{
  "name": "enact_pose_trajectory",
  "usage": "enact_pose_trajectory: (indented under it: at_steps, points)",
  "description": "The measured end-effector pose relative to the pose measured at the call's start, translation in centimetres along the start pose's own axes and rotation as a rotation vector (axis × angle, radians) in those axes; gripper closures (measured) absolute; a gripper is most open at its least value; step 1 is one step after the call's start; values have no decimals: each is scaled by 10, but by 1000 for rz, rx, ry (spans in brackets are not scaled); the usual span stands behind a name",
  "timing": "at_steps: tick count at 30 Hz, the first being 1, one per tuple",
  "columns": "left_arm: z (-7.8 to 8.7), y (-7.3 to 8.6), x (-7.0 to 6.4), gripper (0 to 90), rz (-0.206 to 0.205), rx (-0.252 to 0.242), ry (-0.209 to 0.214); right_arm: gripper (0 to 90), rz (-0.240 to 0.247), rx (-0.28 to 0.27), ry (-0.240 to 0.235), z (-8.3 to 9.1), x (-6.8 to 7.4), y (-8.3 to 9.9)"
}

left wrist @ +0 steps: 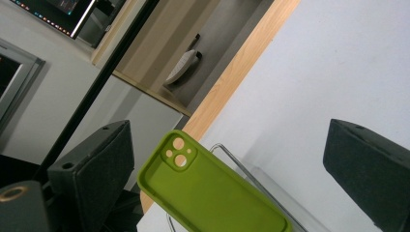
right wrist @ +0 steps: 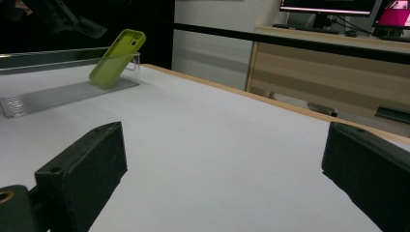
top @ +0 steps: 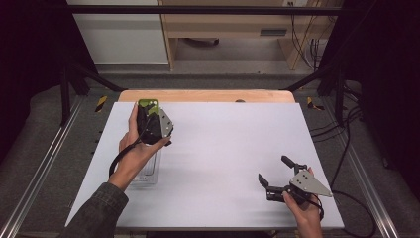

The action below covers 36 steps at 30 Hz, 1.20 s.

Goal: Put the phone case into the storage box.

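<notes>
**Item: green phone case, propped in clear tray**

I list one phone case [left wrist: 212, 193], lime green, soft-looking and matte, with rounded corners and a raised lip around its edge. Its hollow inner side faces my left gripper camera. Near its top corner sits a raised square camera panel pierced by two larger round holes and two smaller ones. No phone sits in it.

Place, taken from the clear tray [right wrist: 63, 92]: the case stands inside the tray at its far end, tilted, its lower end on the ribbed tray floor and its upper end leaning against the tray's end wall and rising above it. The tray itself is a long, shallow, transparent box lying on the white table [top: 223, 148].

Left gripper [top: 148, 111]: I see it directly above the tray's far end, over the case. Its jaws stand wide apart, one on each side of the case, and neither pad touches it; the claw holds nothing.

Right gripper [top: 275, 173]: well apart from the tray, at the table's opposite near corner. Its jaws are spread wide over bare table surface, with nothing between them.
</notes>
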State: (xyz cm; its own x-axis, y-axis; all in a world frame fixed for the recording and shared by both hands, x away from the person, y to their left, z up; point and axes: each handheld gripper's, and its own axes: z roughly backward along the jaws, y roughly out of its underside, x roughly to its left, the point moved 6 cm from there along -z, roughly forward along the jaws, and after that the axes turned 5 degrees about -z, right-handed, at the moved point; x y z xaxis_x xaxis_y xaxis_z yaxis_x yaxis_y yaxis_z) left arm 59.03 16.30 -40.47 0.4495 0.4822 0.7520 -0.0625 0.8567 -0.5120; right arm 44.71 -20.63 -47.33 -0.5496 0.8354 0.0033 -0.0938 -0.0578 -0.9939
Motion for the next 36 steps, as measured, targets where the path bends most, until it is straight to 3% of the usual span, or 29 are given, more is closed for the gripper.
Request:
enact_pose_trajectory:
  at_steps: [6, 14, 23, 36]
  points:
    - [5, -1, -1, 37, -4, -5, -7, 23, 0, -1, 0, 0, 0, 0]
    - [14, -5, -6, 37, 29, -33, 18, 23, 1, -1, 1, 0, 0, 0]
    - [26, -10, -9, 37, 136, -90, 59, 23, 3, -2, -2, 0, 1, 0]
    - [37, -11, -9, 28, 246, -143, 108, 23, 1, -4, -2, 1, 1, -1]
